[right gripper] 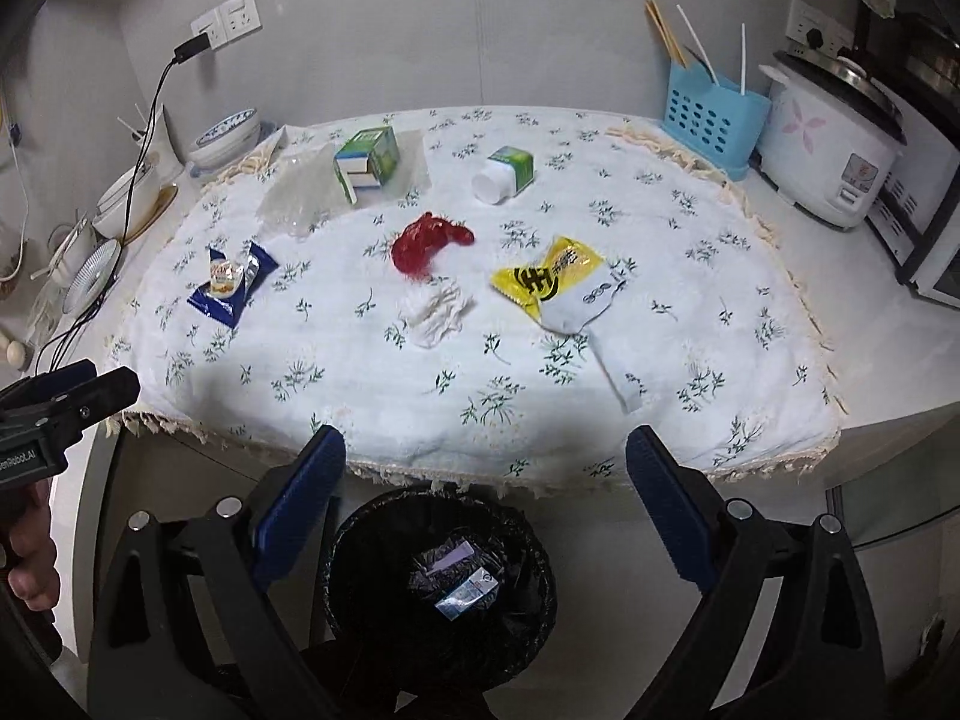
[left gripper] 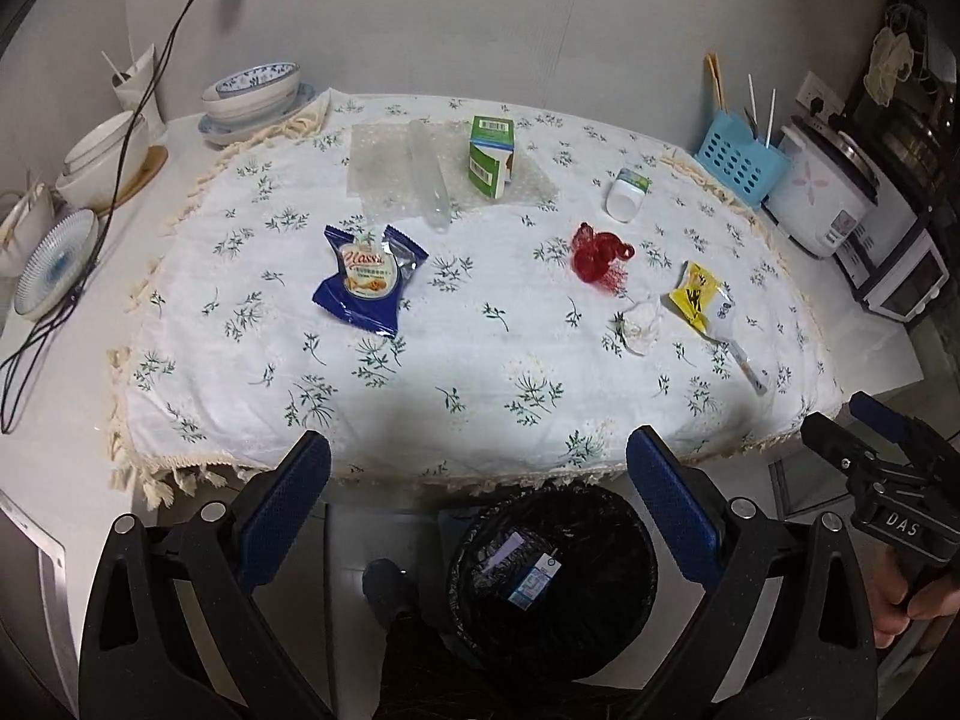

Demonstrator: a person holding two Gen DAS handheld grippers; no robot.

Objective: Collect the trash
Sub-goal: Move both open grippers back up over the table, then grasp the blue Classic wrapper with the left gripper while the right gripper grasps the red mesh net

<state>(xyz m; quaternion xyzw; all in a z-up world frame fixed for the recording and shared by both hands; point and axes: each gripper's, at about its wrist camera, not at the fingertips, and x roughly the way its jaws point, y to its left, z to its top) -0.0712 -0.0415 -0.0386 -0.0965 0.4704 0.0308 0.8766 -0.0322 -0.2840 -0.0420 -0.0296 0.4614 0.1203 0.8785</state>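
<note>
Both my left tongs (left gripper: 478, 480) and right tongs (right gripper: 486, 474) gaped apart, empty, above the black-lined round bin (right gripper: 441, 588) at bottom centre. Judging it between pickups, my next move meant reaching up-frame for the crumpled white tissue (right gripper: 435, 309) mid-counter (right gripper: 780, 432).

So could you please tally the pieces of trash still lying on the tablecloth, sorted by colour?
Blue: 1, snack wrapper
Red: 1, crumpled wrapper
Yellow and white: 1, packet
Green and white: 2, carton and small bottle
White: 1, crumpled tissue
Clear: 1, plastic bag
Total: 7
</note>
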